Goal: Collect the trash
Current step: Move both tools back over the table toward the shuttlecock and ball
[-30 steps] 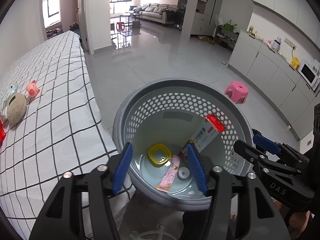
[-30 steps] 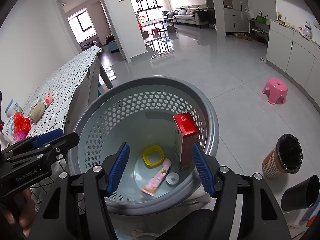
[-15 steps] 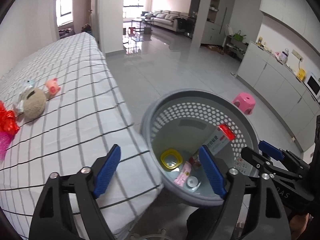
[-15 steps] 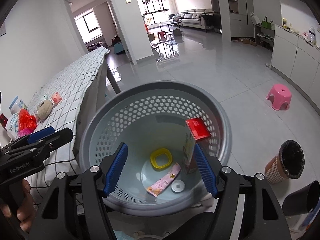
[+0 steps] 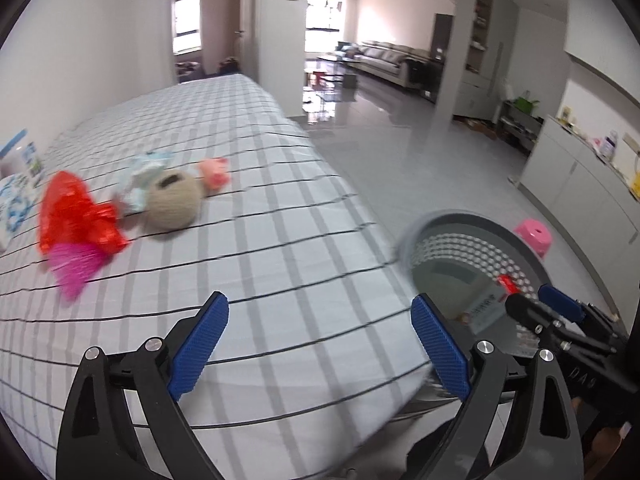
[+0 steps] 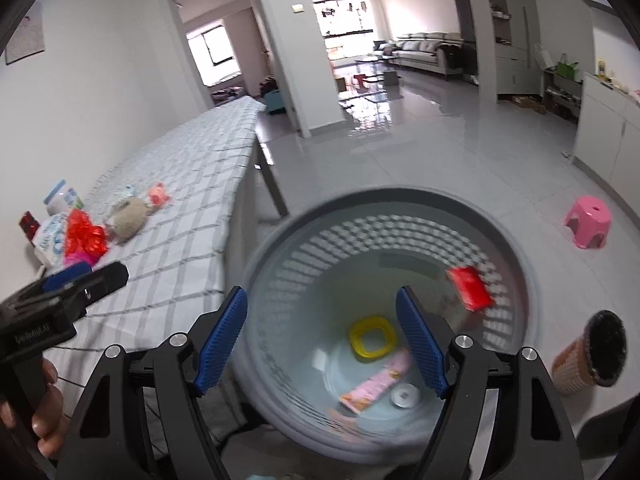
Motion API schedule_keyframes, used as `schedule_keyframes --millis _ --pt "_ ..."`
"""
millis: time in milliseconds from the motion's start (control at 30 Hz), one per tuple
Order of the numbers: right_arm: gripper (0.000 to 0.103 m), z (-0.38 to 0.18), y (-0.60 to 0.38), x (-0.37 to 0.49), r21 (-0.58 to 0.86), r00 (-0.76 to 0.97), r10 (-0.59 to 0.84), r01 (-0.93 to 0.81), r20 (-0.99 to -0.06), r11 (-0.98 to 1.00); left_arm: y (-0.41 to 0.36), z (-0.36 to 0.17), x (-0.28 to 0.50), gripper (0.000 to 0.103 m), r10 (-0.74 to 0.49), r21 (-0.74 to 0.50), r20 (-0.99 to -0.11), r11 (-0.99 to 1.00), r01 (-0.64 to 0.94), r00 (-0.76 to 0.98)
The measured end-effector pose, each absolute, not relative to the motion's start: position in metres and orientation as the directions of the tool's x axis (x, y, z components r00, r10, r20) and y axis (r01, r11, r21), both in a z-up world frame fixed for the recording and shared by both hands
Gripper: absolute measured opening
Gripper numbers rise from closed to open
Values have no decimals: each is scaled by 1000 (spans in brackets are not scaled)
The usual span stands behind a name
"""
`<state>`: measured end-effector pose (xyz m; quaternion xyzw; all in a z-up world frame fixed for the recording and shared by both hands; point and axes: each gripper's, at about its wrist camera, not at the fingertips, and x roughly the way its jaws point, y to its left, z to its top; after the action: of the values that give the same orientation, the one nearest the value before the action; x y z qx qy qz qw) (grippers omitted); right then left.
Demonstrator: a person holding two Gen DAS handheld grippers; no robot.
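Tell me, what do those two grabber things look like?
Each tool is black plastic with two long fingers tipped in ridged blue pads and shiny silver screws. The left tool has white lettering on its side; so does the right tool.

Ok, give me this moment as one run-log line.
left gripper: open, empty, jaws just widening, over checked table | right gripper: open, empty, jaws just widening, over basket | red wrapper: still on table

My left gripper and right gripper are black frames with ribbed blue pads, silver screws, white lettering
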<state>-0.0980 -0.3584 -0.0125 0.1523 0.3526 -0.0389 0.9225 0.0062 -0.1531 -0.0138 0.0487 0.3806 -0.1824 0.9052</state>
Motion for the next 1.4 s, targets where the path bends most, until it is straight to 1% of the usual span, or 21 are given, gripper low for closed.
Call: schedule_keyframes --millis 267,367,400,567,767,1000,1300,1400 --pt "75 9 -301 -51 240 771 143 13 -620 971 -82 -6 19 93 -190 -42 -690 974 224 698" --pt "76 17 -281 -35 238 771 184 -44 -609 970 -56 -5 23 94 -134 -25 -678 987 160 723" --pt "78 19 -274 -31 231 771 188 -55 -608 971 -48 -5 25 94 -119 -22 -675 990 141 728" --pt "78 28 -234 -3 189 761 232 -145 -606 971 -6 -7 37 94 -40 -21 -673 999 36 738" --pt "78 27 -194 32 170 724 280 -224 -630 960 32 -16 52 94 36 -26 -688 997 -74 724" --pt "78 14 -163 74 173 655 313 -271 -688 947 52 -22 67 94 64 -29 -702 993 -118 709" --pt "78 -1 -136 117 146 611 294 -281 -735 949 63 -33 87 94 66 -43 -730 989 -141 680" --pt "78 -7 -130 130 136 596 278 -273 -753 952 64 -36 90 94 80 -30 -734 988 -150 675"
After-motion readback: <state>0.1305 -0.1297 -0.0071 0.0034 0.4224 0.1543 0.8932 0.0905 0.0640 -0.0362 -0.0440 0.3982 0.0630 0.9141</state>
